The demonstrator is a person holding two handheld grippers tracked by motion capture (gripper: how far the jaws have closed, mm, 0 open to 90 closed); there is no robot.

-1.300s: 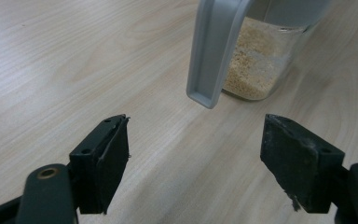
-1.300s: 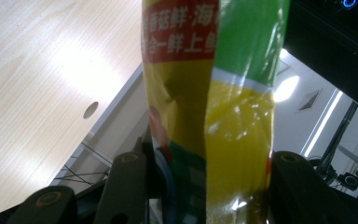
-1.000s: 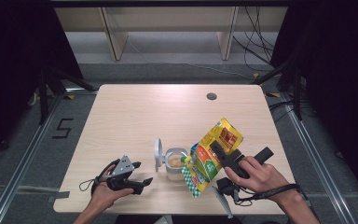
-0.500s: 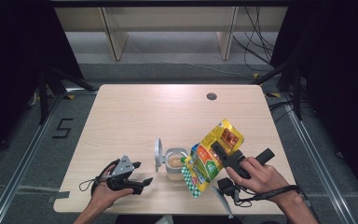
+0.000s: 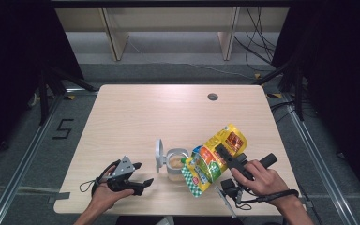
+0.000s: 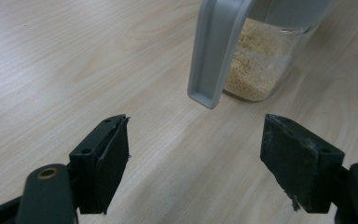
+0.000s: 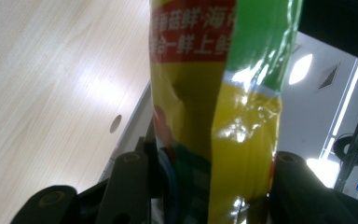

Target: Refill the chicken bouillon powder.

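A yellow and green pouch (image 5: 213, 157) is tilted with its lower end over a clear jar (image 5: 175, 165) of pale granules, near the table's front edge. My right gripper (image 5: 221, 152) is shut on the pouch (image 7: 214, 107), which fills the space between its two black jaws. The jar's grey lid (image 5: 159, 153) stands flipped open on its left side. My left gripper (image 5: 143, 180) rests on the table left of the jar, open, with nothing between its jaws. In the left gripper view the lid (image 6: 216, 46) and the jar (image 6: 261, 60) lie just ahead of the left gripper (image 6: 196, 154).
The wooden table (image 5: 136, 117) has a round cable hole (image 5: 213, 97) at its far right. A small black part (image 5: 229, 185) with a cable lies by the right hand near the front edge. Wooden furniture legs and cables stand on the floor beyond the table.
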